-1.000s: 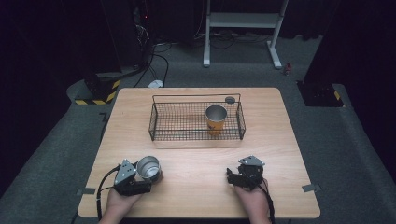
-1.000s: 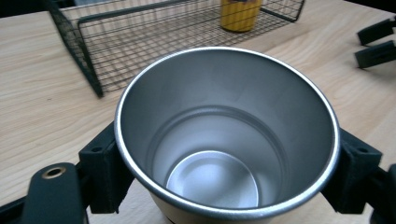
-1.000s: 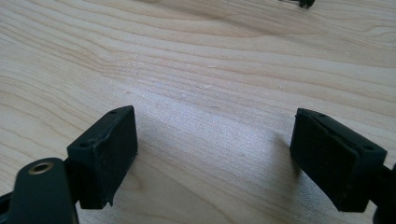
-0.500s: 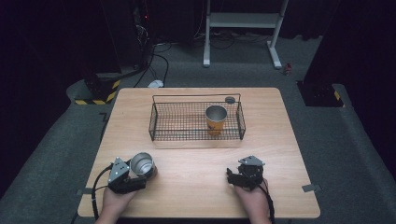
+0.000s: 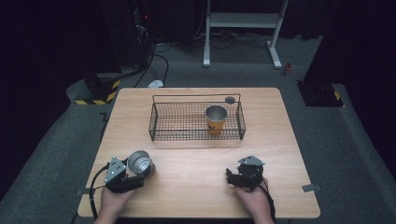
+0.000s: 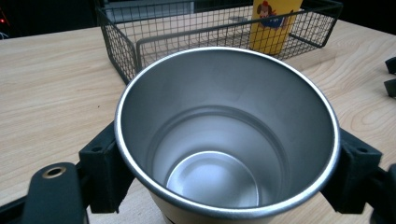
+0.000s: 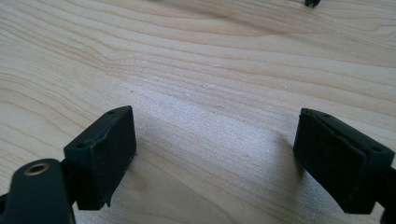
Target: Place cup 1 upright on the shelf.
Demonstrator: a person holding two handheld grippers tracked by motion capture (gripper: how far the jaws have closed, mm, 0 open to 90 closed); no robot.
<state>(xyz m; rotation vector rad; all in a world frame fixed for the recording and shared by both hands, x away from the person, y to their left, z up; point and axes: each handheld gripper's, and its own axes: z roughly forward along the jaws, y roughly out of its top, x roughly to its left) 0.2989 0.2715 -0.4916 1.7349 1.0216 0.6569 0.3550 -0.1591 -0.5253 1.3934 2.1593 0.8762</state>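
Observation:
A steel cup [image 5: 140, 162] is at the table's front left, with my left gripper [image 5: 141, 169] shut on it. In the left gripper view the cup [image 6: 224, 140] opens toward the camera, empty, and a black finger [image 6: 105, 168] presses on each side of it. I cannot tell whether it rests on the wood. My right gripper [image 5: 229, 176] lies at the front right, pointing left. It stands open [image 7: 215, 158] over bare wood with nothing between its jaws. A second steel-rimmed cup [image 5: 216, 119] with a yellow side [image 6: 275, 23] stands upright in the right part of a black wire basket [image 5: 196, 96].
The basket [image 6: 116, 42] sits mid-table toward the back. A small dark round object [image 5: 229, 99] lies at its back right corner. Bare wood [image 5: 191, 163] stretches between the basket and both grippers. Beyond the table are grey floor, cables and a white stand.
My left gripper has shifted a little to the left with the steel cup, then held still. The right gripper has not moved.

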